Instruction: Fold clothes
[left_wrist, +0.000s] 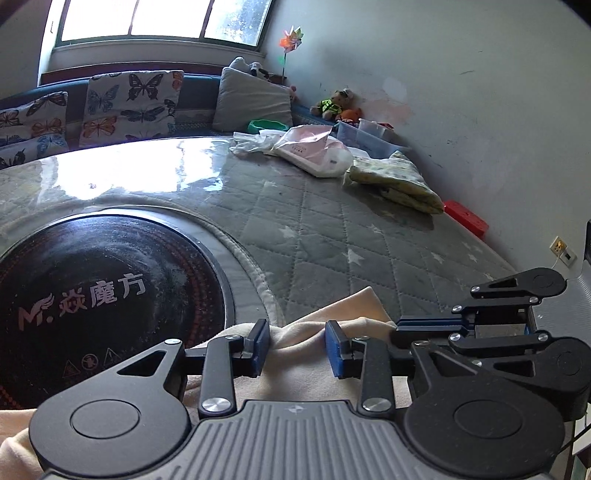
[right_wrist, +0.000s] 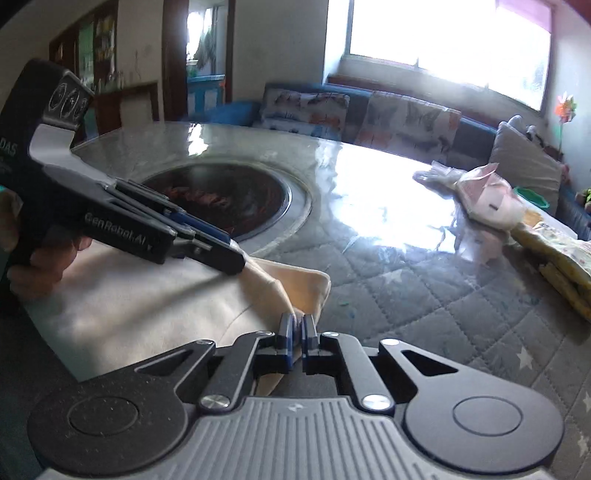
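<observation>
Lying on quilted table (left_wrist: 332, 236), near edge beside hotplate (left_wrist: 103, 295): cream cloth (right_wrist: 129, 295). Pinching cloth fold: right gripper (right_wrist: 297, 332), clamped. Hovering over cloth, jaws apart: left gripper (left_wrist: 295, 347). Folding likely mid-step; next calling for left grip, then carrying edge over.

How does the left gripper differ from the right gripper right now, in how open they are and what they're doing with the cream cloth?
The left gripper has its jaws spread wide, with the cream cloth lying loose between its blue pads; the right gripper is pinched shut on a fold of that cloth. In the right wrist view, the left gripper comes in from the side at a slant, while the right gripper points straight ahead. Both are at the same corner of the cloth, over the quilted table cover.
</observation>
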